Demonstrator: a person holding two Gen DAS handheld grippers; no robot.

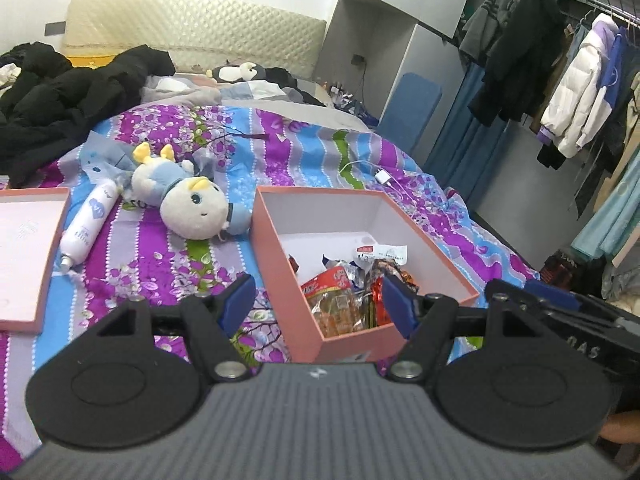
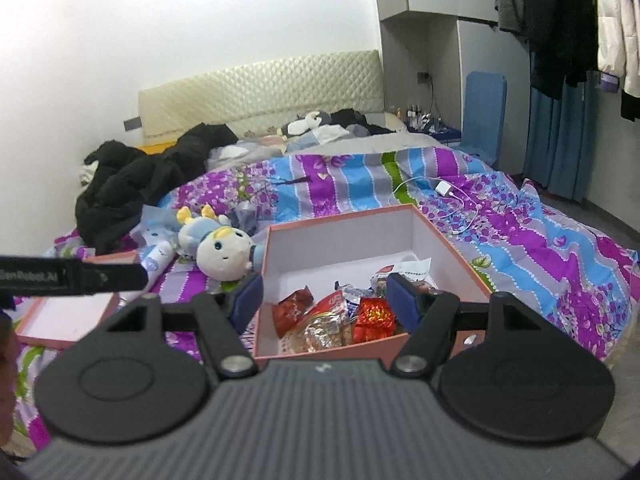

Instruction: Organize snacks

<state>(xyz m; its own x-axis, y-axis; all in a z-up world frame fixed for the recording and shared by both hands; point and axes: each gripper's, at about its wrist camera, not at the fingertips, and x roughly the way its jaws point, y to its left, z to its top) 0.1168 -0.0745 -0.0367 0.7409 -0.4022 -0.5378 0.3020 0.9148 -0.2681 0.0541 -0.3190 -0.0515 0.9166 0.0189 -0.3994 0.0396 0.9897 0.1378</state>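
An open pink box (image 1: pixel 276 248) (image 2: pixel 444 240) sits on the flowered bedspread, and several wrapped snacks (image 1: pixel 340 296) (image 2: pixel 332 316) lie in its near corner. Its pink lid (image 1: pixel 28 256) (image 2: pixel 64 320) lies upside down to the left. My left gripper (image 1: pixel 318 304) hangs open above the box's near left wall, nothing between its blue pads. In the right wrist view, my right gripper (image 2: pixel 326 300) is open as well, over the box's near edge and empty. The other gripper's black body (image 1: pixel 568 320) shows at the right of the left wrist view.
A plush doll (image 1: pixel 188 196) (image 2: pixel 224 248) and a white tube (image 1: pixel 90 220) lie left of the box. A white charger with its cable (image 1: pixel 382 178) (image 2: pixel 442 188) rests behind it. Black clothes (image 1: pixel 60 96) are piled at the far left. Hanging coats (image 1: pixel 560 80) line the right.
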